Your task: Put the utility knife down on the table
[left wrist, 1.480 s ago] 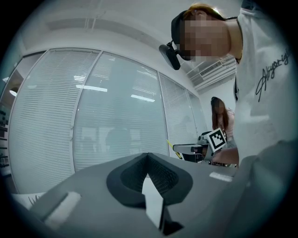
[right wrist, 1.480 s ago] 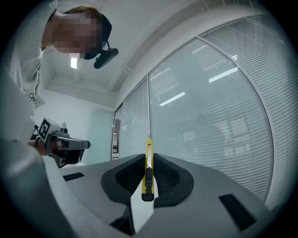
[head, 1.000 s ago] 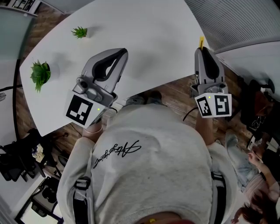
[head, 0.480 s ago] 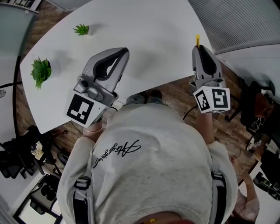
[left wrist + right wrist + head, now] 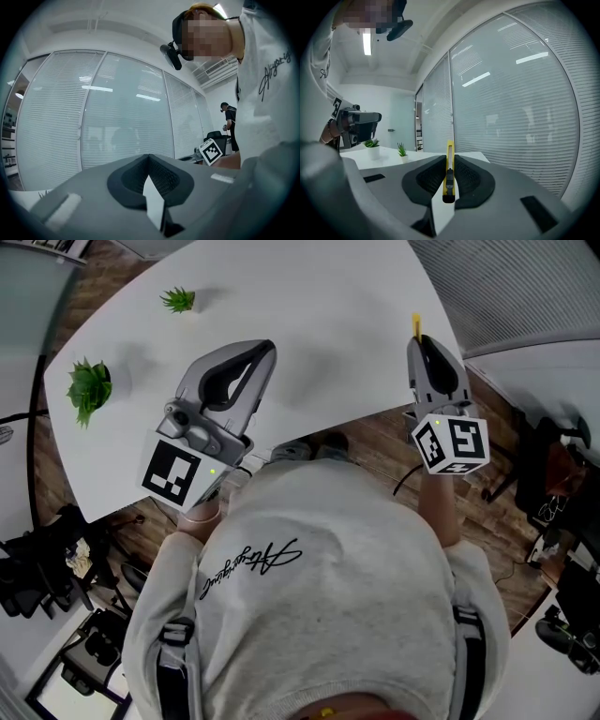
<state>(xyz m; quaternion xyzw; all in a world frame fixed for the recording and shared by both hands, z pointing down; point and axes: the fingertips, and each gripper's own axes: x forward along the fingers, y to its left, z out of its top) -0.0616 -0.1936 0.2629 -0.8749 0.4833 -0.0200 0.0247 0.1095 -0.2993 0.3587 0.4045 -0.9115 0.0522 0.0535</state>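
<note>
Right gripper [image 5: 449,160] — slim yellow utility knife [image 5: 449,174]

Larger green plant [image 5: 89,390], smaller plant [image 5: 177,301] — well apart; wood floor [image 5: 375,442]; glass wall with blinds [image 5: 511,103].

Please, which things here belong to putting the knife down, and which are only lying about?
For the job: utility knife, clamped in the right hand-held gripper; white table.
Just there: larger potted plant; smaller potted plant; left hand-held gripper, shut and empty.
</note>
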